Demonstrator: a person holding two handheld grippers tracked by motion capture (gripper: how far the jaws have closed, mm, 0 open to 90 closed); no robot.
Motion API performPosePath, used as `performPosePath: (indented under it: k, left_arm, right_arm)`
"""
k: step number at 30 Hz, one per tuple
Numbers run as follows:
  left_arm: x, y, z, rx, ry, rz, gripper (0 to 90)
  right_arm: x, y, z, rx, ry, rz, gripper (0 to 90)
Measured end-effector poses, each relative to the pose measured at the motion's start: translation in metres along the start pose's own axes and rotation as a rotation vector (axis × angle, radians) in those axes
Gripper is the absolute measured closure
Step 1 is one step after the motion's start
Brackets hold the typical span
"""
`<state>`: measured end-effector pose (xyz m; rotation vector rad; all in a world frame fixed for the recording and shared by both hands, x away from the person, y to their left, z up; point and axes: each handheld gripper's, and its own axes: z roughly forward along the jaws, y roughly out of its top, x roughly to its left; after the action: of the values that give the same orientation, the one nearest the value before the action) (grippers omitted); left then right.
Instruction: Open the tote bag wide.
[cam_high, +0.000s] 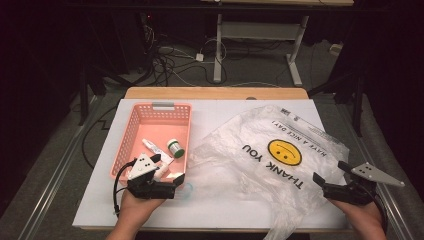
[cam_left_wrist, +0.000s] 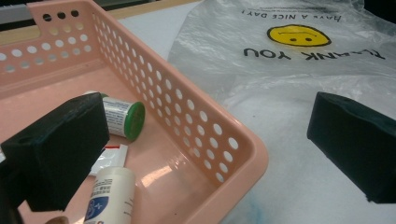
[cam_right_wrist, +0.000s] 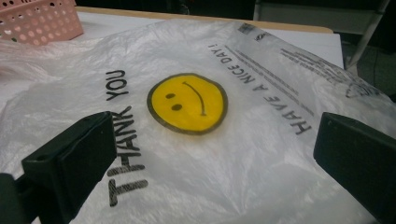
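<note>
A pink perforated basket (cam_high: 131, 131) stands at the left of the white sheet. Inside it lie a green-capped bottle (cam_high: 175, 148), a white tube (cam_high: 151, 146) and a white bottle (cam_left_wrist: 111, 196). A clear plastic bag (cam_high: 260, 145) printed with a yellow smiley and "THANK YOU" is spread flat to its right. My left gripper (cam_high: 167, 169) hovers over the basket's near right corner (cam_left_wrist: 224, 126), jaws open and empty. My right gripper (cam_high: 331, 171) sits at the bag's near right edge, jaws wide open over the bag (cam_right_wrist: 252, 158), gripping nothing.
The white sheet (cam_high: 225, 205) covers a wooden table (cam_high: 215, 93). Behind the table, a desk frame (cam_high: 218, 50) and tangled cables (cam_high: 165, 57) lie on the floor. A faint bluish mark (cam_high: 187, 190) sits on the sheet near the basket corner.
</note>
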<state>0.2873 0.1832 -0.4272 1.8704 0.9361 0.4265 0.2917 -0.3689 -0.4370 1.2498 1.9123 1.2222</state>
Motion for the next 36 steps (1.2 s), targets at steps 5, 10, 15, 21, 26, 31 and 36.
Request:
performPosePath:
  k: [5,10,15,21,26,31,36]
  left_arm:
    - [0.003,0.000,0.000,0.007,0.001,0.004,0.0]
    - [0.003,0.000,-0.001,0.013,0.000,0.009,0.0]
    - [0.001,0.001,-0.005,-0.013,0.000,0.009,0.0]
    - [0.003,-0.004,-0.006,-0.034,-0.033,-0.003,0.0]
    - [0.002,-0.003,-0.005,-0.040,-0.022,0.020,0.0]
    - [-0.001,-0.004,-0.004,-0.037,-0.022,0.028,0.0]
    - [-0.002,-0.004,-0.005,-0.036,-0.019,0.038,0.0]
  right_arm:
    - [0.010,0.015,0.014,0.009,0.044,-0.009,1.0]
    - [0.026,0.030,0.035,0.023,0.092,-0.026,0.9]
    - [0.045,0.041,0.059,0.037,0.139,-0.058,0.0]
    - [0.063,0.053,0.077,0.042,0.168,-0.098,0.0]
    - [0.075,0.054,0.084,0.062,0.229,-0.113,0.0]
    - [0.093,0.051,0.084,0.108,0.283,-0.185,2.6]
    - [0.109,0.044,0.084,0.158,0.337,-0.226,7.4]
